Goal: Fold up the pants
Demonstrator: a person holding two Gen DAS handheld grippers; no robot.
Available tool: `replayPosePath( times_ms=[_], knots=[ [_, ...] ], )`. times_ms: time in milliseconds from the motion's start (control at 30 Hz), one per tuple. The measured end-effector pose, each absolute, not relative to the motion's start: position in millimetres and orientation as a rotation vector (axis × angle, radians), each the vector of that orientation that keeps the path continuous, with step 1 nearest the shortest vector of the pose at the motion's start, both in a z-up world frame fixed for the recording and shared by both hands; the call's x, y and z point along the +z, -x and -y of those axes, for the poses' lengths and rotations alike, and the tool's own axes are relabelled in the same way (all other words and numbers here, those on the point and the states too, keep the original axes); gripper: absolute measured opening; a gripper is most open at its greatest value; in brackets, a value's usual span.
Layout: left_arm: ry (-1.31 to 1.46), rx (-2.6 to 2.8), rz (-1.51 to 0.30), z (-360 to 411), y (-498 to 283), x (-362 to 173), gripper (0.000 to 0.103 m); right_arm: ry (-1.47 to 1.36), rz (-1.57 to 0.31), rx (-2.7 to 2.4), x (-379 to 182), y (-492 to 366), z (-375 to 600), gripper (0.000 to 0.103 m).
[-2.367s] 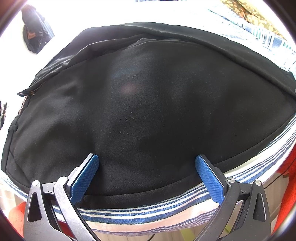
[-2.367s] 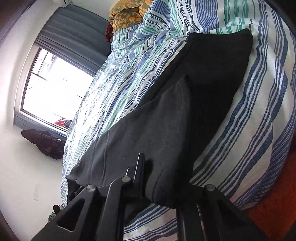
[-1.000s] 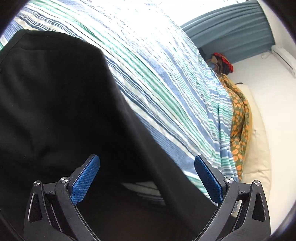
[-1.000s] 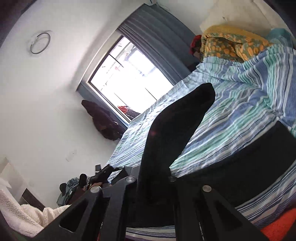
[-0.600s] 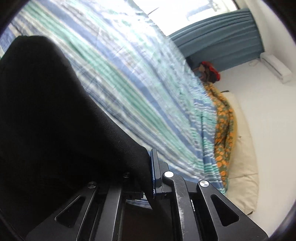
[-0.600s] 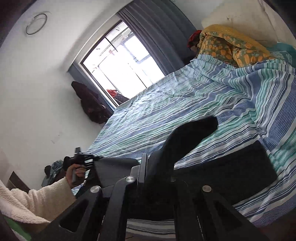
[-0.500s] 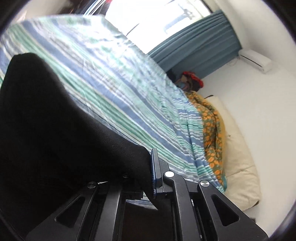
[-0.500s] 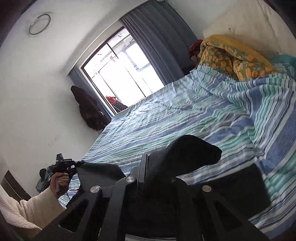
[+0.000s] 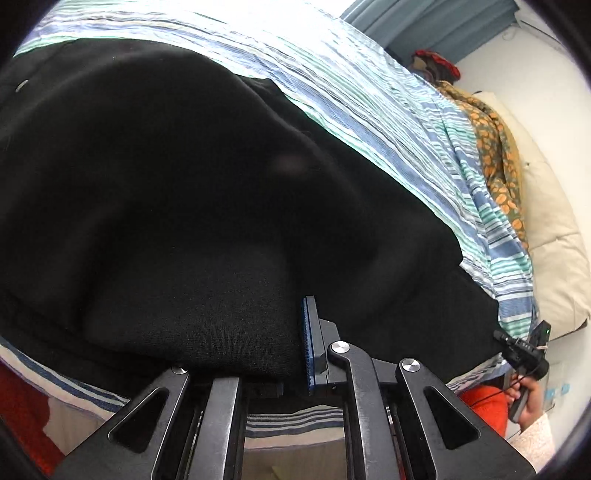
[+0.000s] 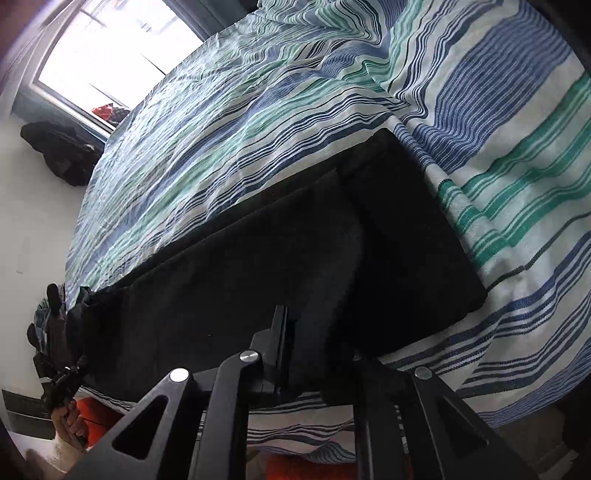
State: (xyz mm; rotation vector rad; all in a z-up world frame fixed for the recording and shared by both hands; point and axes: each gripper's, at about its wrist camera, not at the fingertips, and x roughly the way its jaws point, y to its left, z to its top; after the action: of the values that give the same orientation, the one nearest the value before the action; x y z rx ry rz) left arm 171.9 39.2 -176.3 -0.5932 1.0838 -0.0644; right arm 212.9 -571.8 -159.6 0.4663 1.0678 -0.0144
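— What lies on the bed?

— A pair of black cloth pants (image 10: pixel 280 266) stretched along the near edge of a bed covered by a blue, green and white striped sheet (image 10: pixel 258 110), with a folded layer doubled over on top.

— And the two claws?

— The left gripper (image 9: pixel 291 350) is pinched narrow on a fold of the pants, its blue ribbed pad (image 9: pixel 308 343) pressed against the fabric. The right gripper (image 10: pixel 314 343) is likewise clamped on the black cloth at the near edge; one finger is buried under the fabric.

— What blocks the view?

— From the left wrist camera, the bunched black cloth fills most of the frame and hides the sheet beneath it.

— What else is around?

— An orange-patterned blanket (image 9: pixel 495 147) and a cream pillow (image 9: pixel 554 236) at the far end of the bed, teal curtains (image 9: pixel 424 26), a bright window (image 10: pixel 103 48), and dark clothing (image 10: pixel 61 151) hanging on the white wall beside it.
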Motion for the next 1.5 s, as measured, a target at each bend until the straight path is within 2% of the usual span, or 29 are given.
replayPosePath(
  times_ms=[33, 100, 167, 200, 233, 300, 467, 633, 733, 867, 1000, 1067, 1133, 1167, 1200, 1233, 1367, 1500],
  knots=[
    [0.596, -0.065, -1.086, -39.4, -171.6, -177.1, 0.007, -0.490, -1.054, -0.012, -159.2, -211.4, 576.6, 0.032],
    [0.601, -0.065, -1.088, -38.8, -173.8, -180.1, 0.007, -0.538, -1.026, -0.017, -156.1, -205.0, 584.2, 0.042],
    [0.606, -0.066, -1.086, -37.5, -177.0, -180.3, 0.007, -0.577, -1.008, -0.028, -155.6, -202.9, 592.0, 0.042],
    [0.613, -0.065, -1.084, -37.5, -179.7, -179.8, 0.007, -0.583, -1.001, -0.036, -154.6, -201.9, 595.4, 0.037],
    [0.619, -0.063, -1.079, -36.5, -185.3, -178.2, 0.007, -0.556, -1.004, -0.060, -151.9, -203.3, 596.1, 0.011],
    [0.633, -0.063, -1.044, -33.7, -195.0, -169.6, 0.007, -0.444, -1.005, -0.101, -138.3, -213.8, 592.0, 0.011],
    [0.585, -0.081, -0.945, -2.8, -208.1, -140.4, 0.007, -0.247, -0.797, -0.060, -73.6, -216.3, 574.9, 0.010],
    [0.529, -0.079, -1.091, 23.4, -199.5, -186.4, 0.010, -0.230, -0.956, -0.209, -120.4, -215.4, 606.7, 0.011],
    [0.471, -0.084, -1.087, 32.0, -198.6, -183.1, 0.010, -0.179, -0.967, -0.243, -135.0, -212.0, 599.4, 0.011],
    [0.474, -0.079, -1.095, 29.4, -203.8, -184.1, 0.011, -0.098, -0.927, -0.266, -128.1, -209.3, 590.5, 0.011],
    [0.426, -0.065, -1.098, 39.3, -205.5, -184.1, 0.015, 0.011, -0.982, -0.290, -131.8, -212.3, 579.8, 0.011],
    [0.398, -0.067, -1.110, 38.8, -204.6, -182.7, 0.020, 0.068, -0.991, -0.320, -135.1, -210.3, 575.5, 0.015],
    [0.381, -0.102, -1.171, 38.8, -201.4, -179.5, 0.029, 0.095, -0.987, -0.372, -132.3, -205.1, 576.7, 0.042],
    [0.368, -0.109, -1.205, 27.3, -192.3, -175.6, 0.036, 0.108, -0.976, -0.399, -129.1, -201.3, 577.1, 0.050],
    [0.343, -0.109, -1.242, 24.7, -186.0, -170.8, 0.039, 0.132, -0.956, -0.431, -124.1, -195.6, 576.7, 0.060],
    [0.313, -0.107, -1.270, 23.9, -179.2, -164.4, 0.044, 0.164, -0.928, -0.464, -117.5, -189.8, 575.7, 0.062],
    [0.221, -0.152, -1.248, 20.1, -149.5, -125.3, 0.044, 0.205, -0.809, -0.389, -88.1, -164.9, 560.2, 0.062],
    [0.205, -0.185, -1.126, 12.4, -159.7, -100.7, 0.047, 0.055, -0.879, -0.073, -92.2, -175.4, 544.7, 0.060]
  ],
)
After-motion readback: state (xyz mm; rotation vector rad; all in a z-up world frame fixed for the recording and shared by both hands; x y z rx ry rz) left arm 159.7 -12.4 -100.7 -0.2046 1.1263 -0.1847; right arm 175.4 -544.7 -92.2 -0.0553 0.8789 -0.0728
